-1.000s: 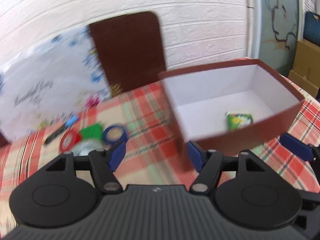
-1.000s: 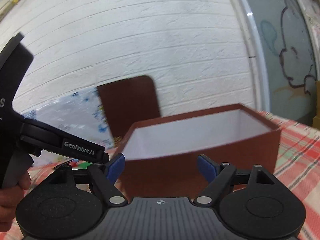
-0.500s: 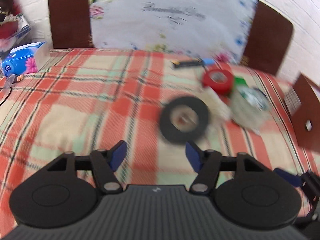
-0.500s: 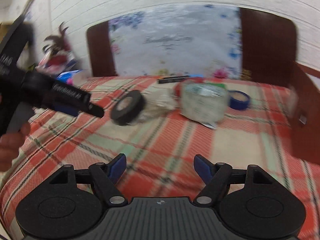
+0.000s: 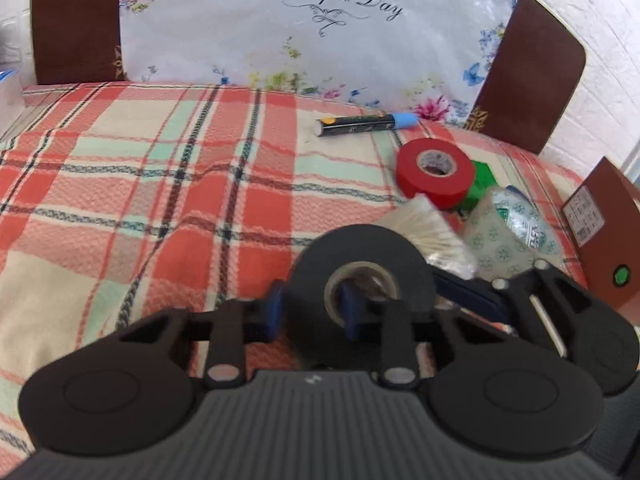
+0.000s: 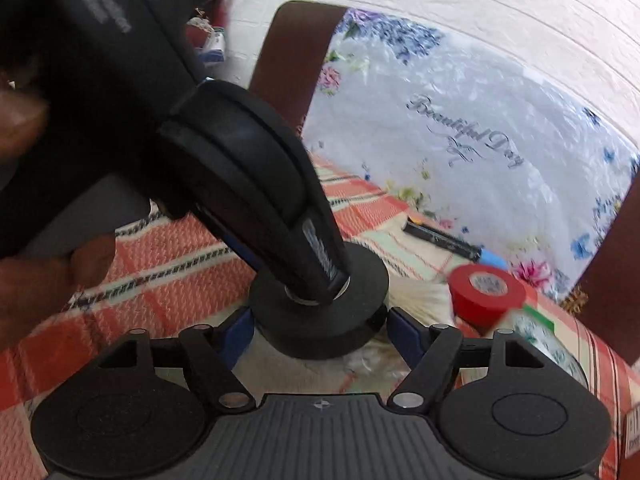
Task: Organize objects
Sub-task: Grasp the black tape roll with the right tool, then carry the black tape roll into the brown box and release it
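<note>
Left gripper (image 5: 310, 312) just closing, pinching black tape roll's (image 5: 362, 256) wall; right gripper (image 6: 320, 334) spread, straddling it. We are lifting next, boxward.

The left claw (image 5: 310, 312) points steeply downward, and its jaws have just been closing, with one blue pad inside the core of a black tape roll (image 5: 362, 256) and the other against its outer wall. The right claw (image 6: 320, 330) stands wider, its jaws also just closing, and straddles the same roll from outside. A hand (image 6: 36, 276) grips the left handle.
</note>
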